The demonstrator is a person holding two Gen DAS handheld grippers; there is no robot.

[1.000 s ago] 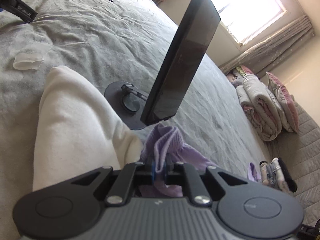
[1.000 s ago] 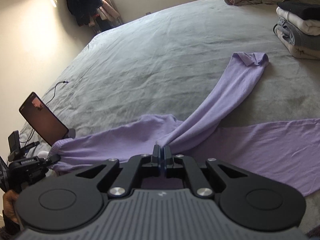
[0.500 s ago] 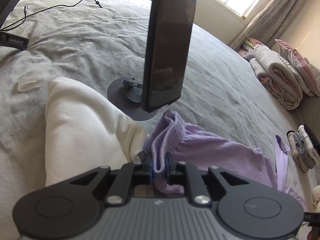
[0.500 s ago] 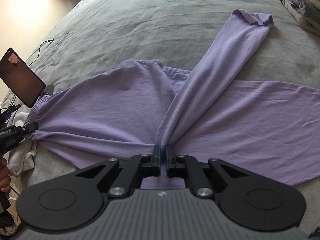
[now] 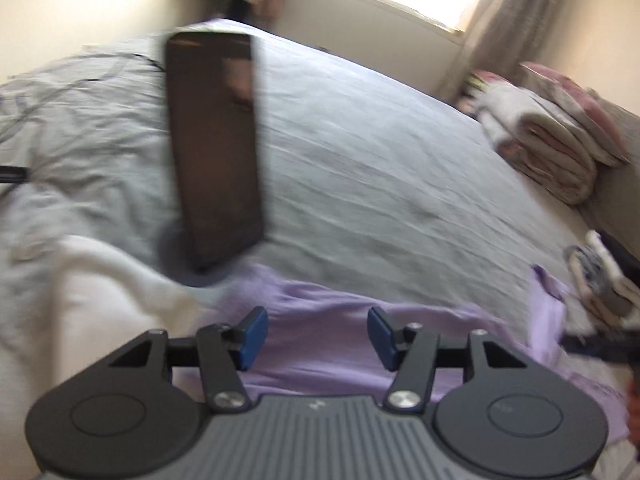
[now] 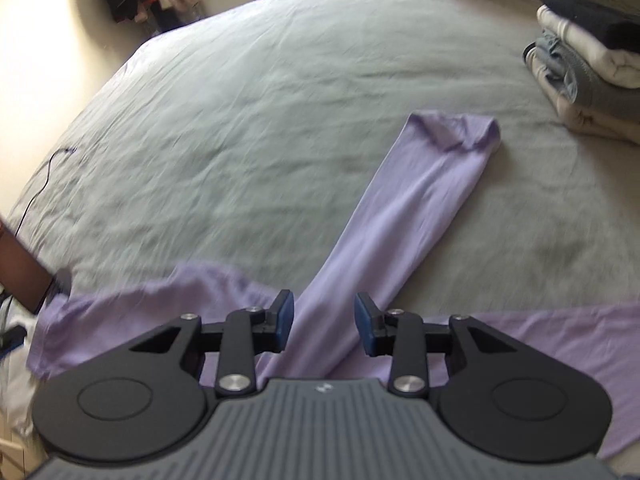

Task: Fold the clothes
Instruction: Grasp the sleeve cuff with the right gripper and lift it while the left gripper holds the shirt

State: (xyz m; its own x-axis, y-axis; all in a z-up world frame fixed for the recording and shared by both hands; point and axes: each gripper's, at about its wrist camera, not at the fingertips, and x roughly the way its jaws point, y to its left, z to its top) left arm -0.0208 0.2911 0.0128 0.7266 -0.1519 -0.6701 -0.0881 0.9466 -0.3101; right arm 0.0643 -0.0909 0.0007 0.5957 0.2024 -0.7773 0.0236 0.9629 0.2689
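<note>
Both grippers are opening and empty: left gripper (image 5: pixel 314 334) above the lilac knit garment (image 6: pixel 400 232), right gripper (image 6: pixel 323 326) astride its sleeve. Garment lies spread along the near edge of the grey bed (image 6: pixel 260 120). Risk: the dark upright phone (image 5: pixel 214 140) just beside the hem could be knocked (its base is blurred). Garment's near edge hidden.

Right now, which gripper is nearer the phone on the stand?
Left. The left gripper, jaws opening over the lilac garment, sits just below the phone. The right gripper has the phone far off at its view's left edge.
</note>
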